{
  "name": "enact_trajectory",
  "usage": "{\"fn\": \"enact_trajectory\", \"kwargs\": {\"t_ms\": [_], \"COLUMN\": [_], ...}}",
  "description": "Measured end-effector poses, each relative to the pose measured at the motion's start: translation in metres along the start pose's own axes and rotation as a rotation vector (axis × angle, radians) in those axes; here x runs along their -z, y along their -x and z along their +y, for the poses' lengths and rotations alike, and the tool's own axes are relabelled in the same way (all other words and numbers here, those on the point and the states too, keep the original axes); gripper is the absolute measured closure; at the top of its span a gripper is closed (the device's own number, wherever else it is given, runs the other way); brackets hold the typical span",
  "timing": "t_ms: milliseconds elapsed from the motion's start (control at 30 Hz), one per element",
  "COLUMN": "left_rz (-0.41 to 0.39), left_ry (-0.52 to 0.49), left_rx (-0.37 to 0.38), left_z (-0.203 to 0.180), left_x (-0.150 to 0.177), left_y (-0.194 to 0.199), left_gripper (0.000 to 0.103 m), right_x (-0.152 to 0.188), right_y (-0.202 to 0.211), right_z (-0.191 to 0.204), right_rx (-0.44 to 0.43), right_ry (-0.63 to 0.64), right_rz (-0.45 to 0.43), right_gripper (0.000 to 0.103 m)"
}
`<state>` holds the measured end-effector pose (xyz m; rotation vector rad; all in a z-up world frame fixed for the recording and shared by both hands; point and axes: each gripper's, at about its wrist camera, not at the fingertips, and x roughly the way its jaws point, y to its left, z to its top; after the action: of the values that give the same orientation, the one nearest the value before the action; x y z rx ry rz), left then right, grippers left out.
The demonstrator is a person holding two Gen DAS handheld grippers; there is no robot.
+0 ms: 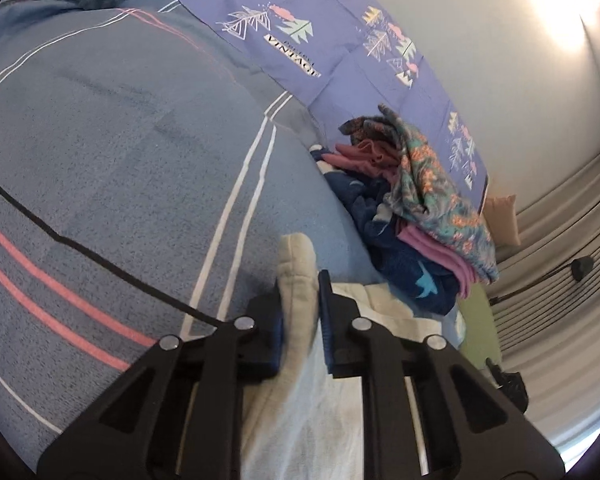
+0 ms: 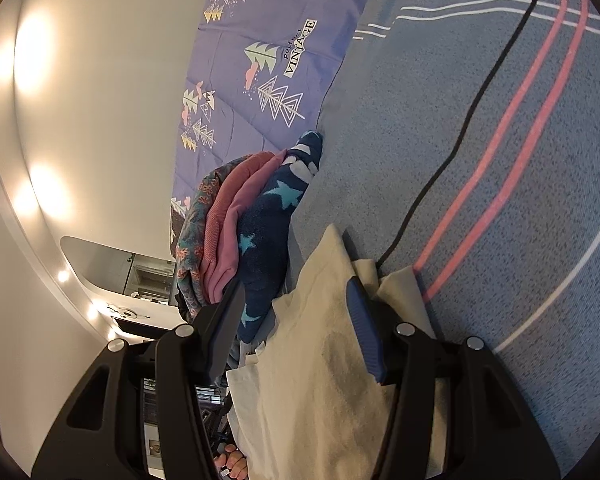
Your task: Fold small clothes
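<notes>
We are working at a bed covered by a gray-blue blanket (image 1: 120,152) with thin white, pink and black stripes; its weave looks coarse and slightly fuzzy. Our left gripper (image 1: 300,312) has its fingers drawn narrow, pinching a quilted-looking edge of a cream garment (image 1: 296,264) that pokes out at twelve o'clock from the fingertips. We judge the pinch is there to lift or carry that edge over for a fold. Our right gripper (image 2: 296,304) has its fingers standing fairly wide with the same cream cloth, soft and matte, draped between them; whether the pads press on it we cannot tell. It seems placed to steady the other side of the garment.

At two o'clock from the left gripper sits a pile of clothes (image 1: 412,216): navy fleece with pale stars, pink knit, and a teal floral print on top. Behind it lies a smooth purple sheet (image 1: 320,40) printed with trees.
</notes>
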<state>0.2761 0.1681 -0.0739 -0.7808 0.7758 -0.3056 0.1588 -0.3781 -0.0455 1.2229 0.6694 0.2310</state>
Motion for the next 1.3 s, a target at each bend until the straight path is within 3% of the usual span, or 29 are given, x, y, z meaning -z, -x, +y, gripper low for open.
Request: {"fn": "enact_trajectory", "kwargs": {"t_ms": [167, 300, 400, 433, 567, 1067, 1167, 1300], "left_rz": [-0.085, -0.134, -0.146, -0.152, -0.189, -0.180, -0.169, -0.131], "left_ry": [-0.108, -0.189, -0.199, -0.201, -0.207, -0.191, -0.176, -0.227], "left_rx": [-0.029, -0.077, -0.098, -0.109, -0.165, -0.244, -0.292, -0.372], "left_z": [-0.022, -0.041, -0.046, -0.047, -0.049, -0.038, -0.033, -0.039], "left_x": [0.005, 0.007, 0.004, 0.003, -0.002, -0.006, -0.014, -0.016], "left_y": [0.016, 0.025, 0.030, 0.032, 0.039, 0.028, 0.026, 0.017], "left_gripper": [0.090, 0.091, 0.093, 0.098, 0.098, 0.099, 0.099, 0.098], "right_x": [-0.001, -0.002, -0.001, -0.001, 0.000, 0.002, 0.002, 0.002], "right_y": [0.006, 0.006, 0.009, 0.010, 0.014, 0.007, 0.008, 0.006], "right_z": [0.008, 0.003, 0.007, 0.010, 0.025, 0.018, 0.019, 0.018], "right_rx": [0.077, 0.059, 0.061, 0.060, 0.058, 0.083, 0.088, 0.101], "right_ry": [0.062, 0.037, 0.031, 0.041, 0.088, 0.074, 0.081, 0.085], "right_rz": [-0.039, -0.036, -0.037, -0.041, -0.048, -0.033, -0.043, -0.040], "right_gripper": [0.049, 0.049, 0.049, 0.049, 0.049, 0.048, 0.048, 0.048]}}
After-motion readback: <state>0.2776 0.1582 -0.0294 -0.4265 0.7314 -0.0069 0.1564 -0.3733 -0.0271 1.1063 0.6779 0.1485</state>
